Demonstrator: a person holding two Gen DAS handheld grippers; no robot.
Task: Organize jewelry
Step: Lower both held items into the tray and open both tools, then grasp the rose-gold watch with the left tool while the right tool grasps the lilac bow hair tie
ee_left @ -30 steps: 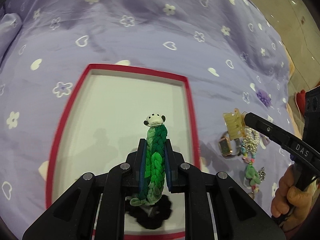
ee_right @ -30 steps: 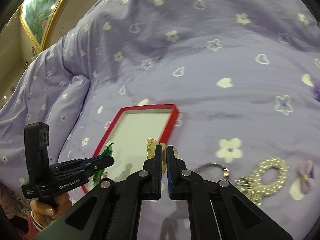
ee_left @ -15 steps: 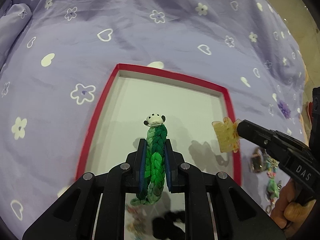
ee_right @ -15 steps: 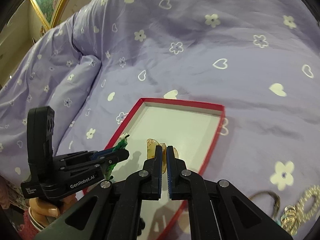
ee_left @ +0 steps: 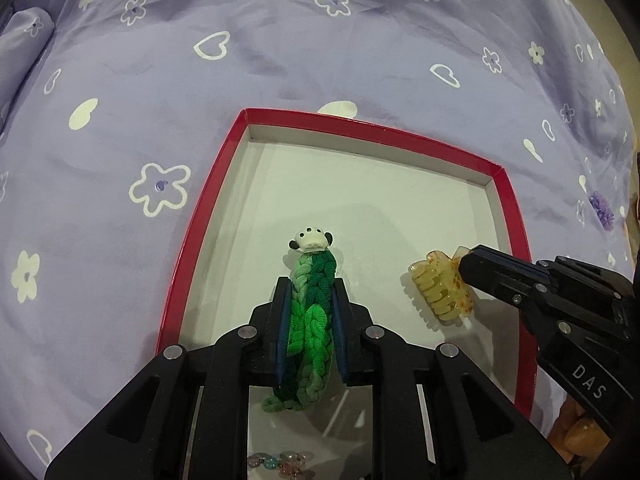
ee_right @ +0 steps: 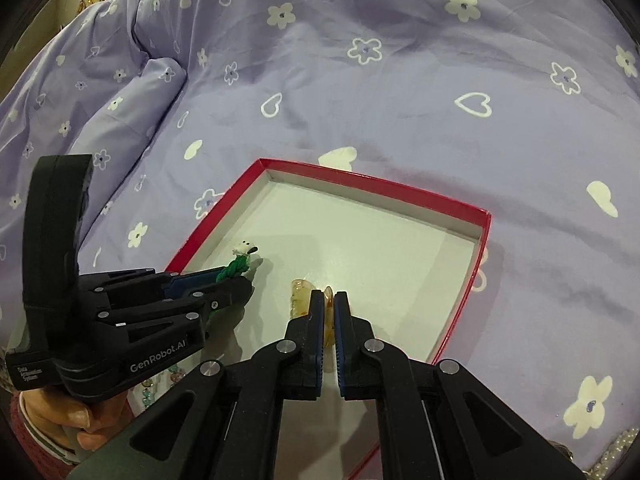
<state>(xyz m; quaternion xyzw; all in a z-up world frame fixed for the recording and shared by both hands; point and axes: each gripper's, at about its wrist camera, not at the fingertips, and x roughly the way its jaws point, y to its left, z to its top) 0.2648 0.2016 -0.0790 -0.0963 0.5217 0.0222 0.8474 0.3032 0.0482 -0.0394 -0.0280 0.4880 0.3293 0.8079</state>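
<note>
- Readable writing: my left gripper (ee_right: 240,280) carries "GenRobot.AI" on its side, with a small label behind it too tiny to read; my right gripper (ee_left: 464,266) shows "DAS" on its body.
- Count: two grippers, one red-rimmed box (ee_left: 208,216), one green braided hair tie (ee_left: 310,320), one amber claw clip (ee_left: 440,292), and a few pastel beads (ee_left: 280,462) at the box's near end.
- The hair tie sits between my left gripper's blue pads (ee_left: 282,320), which press on it; its white animal-face charm (ee_left: 311,239) pokes out past the tips, over the box's white floor, towards its left side.
- The claw clip is pinched by its handle end in my nearly closed right gripper, teeth pointing away from it, low over the box floor, towards its right side.
- Both grippers reach in over the box's near edge; the box lies on a lilac bedspread (ee_right: 400,80) printed with hearts and flowers.
- A pearly piece (ee_right: 616,452) lies on the bedspread, outside the box to its right.
</note>
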